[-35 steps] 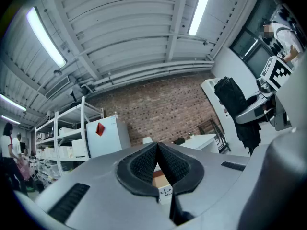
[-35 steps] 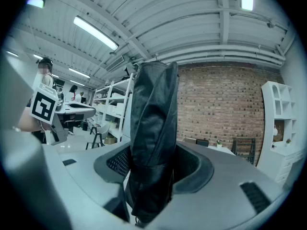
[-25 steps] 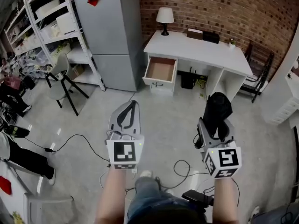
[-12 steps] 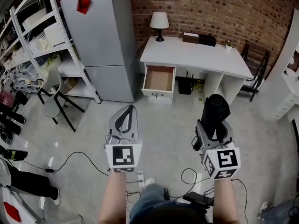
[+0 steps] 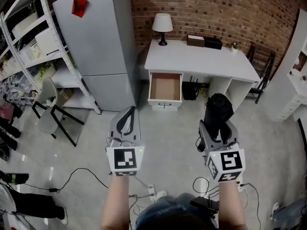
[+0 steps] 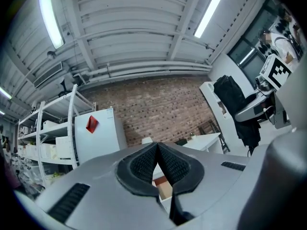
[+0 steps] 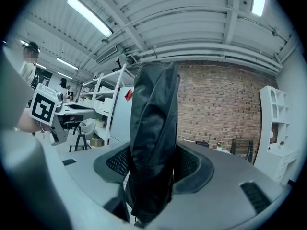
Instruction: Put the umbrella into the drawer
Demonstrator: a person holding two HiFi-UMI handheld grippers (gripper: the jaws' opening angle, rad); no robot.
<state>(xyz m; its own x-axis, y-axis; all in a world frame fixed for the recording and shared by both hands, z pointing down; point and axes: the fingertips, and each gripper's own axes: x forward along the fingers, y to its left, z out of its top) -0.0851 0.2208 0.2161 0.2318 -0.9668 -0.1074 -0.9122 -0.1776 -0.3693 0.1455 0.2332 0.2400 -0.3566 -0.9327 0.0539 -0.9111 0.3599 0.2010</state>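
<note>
Brick back wall, seemingly concrete floor, white desk, open drawer.

The person's two bare forearms reached forward side by side, the left forearm and the right forearm roughly parallel and well apart. Each hand was hidden behind its gripper's marker cube, the left cube and the right cube. The left gripper pointed ahead about level, its jaws brought together at the tips with nothing between them. The right gripper also pointed ahead, and its jaws were pressed on either side of a folded black umbrella that stood upright between the pads.
</note>
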